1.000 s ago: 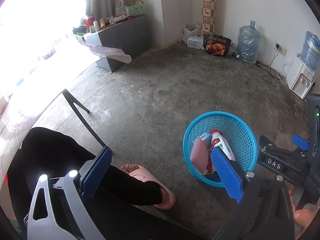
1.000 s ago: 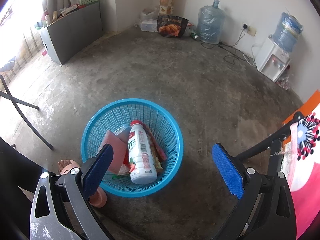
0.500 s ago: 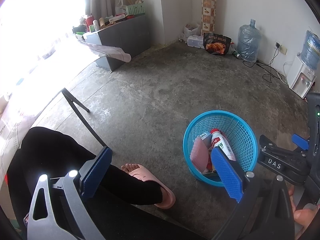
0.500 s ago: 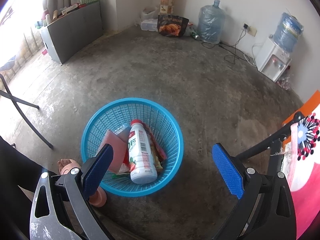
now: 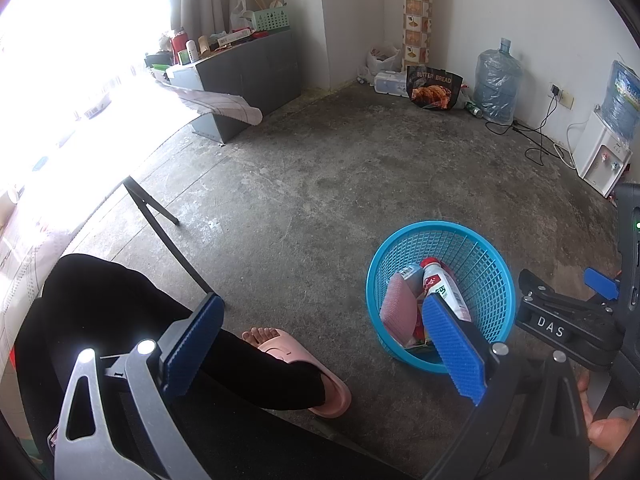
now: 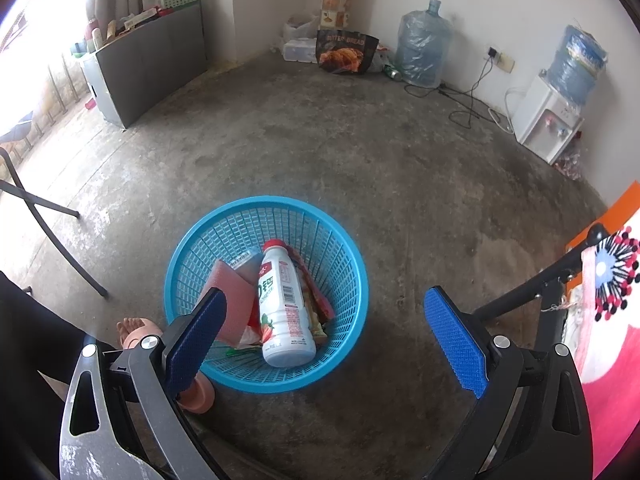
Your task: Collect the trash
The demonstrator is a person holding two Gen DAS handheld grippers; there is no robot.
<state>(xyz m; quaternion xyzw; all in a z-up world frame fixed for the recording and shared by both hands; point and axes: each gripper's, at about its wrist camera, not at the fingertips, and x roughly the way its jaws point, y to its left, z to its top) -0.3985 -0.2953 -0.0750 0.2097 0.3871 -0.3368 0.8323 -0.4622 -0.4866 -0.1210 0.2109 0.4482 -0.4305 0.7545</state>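
Observation:
A blue mesh basket (image 6: 344, 248) (image 5: 496, 280) stands on the concrete floor. Inside it lie a white drink bottle (image 6: 284, 308) (image 5: 444, 286) with a red cap, a pink foam piece (image 6: 234, 300) (image 5: 396, 308) and several wrappers (image 6: 316, 300). My right gripper (image 6: 326, 336) hangs open above the basket's near rim, nothing between its blue pads. My left gripper (image 5: 320, 346) is open too, held over a person's leg to the left of the basket, with nothing in it. In the left wrist view the other gripper's body (image 5: 568, 320) shows at the right edge.
A person's black-clad leg (image 5: 120, 320) and foot in a pink slipper (image 5: 304, 364) rest left of the basket. Folding table legs (image 5: 160, 220) stand at left. A grey cabinet (image 5: 248, 80), water jugs (image 5: 498, 80), a dispenser (image 6: 548, 120), cables and a bread bag (image 6: 346, 52) line the walls.

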